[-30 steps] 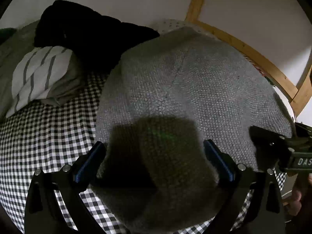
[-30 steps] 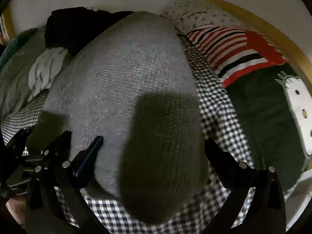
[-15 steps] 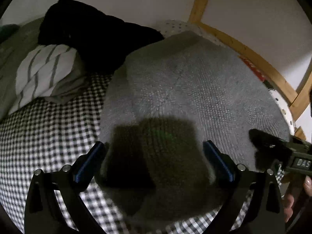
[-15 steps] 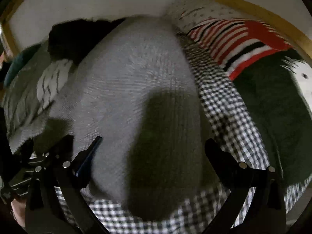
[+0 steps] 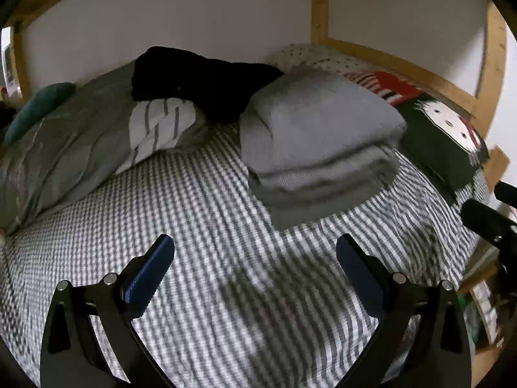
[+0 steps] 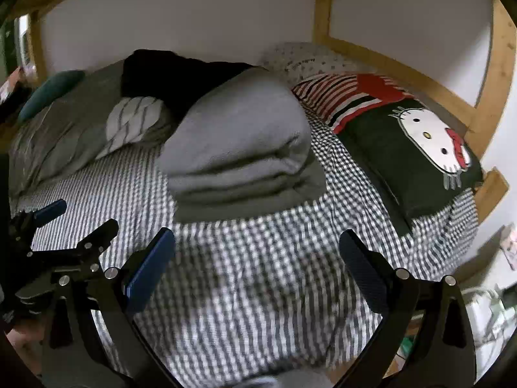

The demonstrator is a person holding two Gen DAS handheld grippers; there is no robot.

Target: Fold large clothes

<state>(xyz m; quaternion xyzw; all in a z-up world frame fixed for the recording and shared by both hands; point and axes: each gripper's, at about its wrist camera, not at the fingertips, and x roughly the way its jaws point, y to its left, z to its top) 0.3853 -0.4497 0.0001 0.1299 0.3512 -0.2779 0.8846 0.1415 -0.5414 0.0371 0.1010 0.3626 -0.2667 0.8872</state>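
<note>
1. The thick grey knitted sweater [image 5: 320, 135] lies folded into a compact stack of layers on the black-and-white checked bed cover [image 5: 206, 213]. The stack sits squarely and nothing trails from it, so we judge the folding of this piece done.
2. Our left gripper [image 5: 255, 258] hovers over bare checked cover on the near side of the sweater, well apart from it, jaws spread wide and holding nothing.
3. Our right gripper [image 6: 258, 252] hovers likewise on the sweater's near side, jaws wide apart and empty.
4. Touching the sweater's far left corner is a crumpled black garment [image 5: 200, 80]; left of the sweater lies a white cloth with grey stripes [image 5: 158, 126] on a grey-green duvet [image 5: 68, 142]. To the sweater's right rests a dark green pillow with a cartoon cat face [image 6: 416, 148].
5. We judge the next move is choosing another large piece, probably the black garment, which calls for reaching past the sweater without knocking the stack.
</note>
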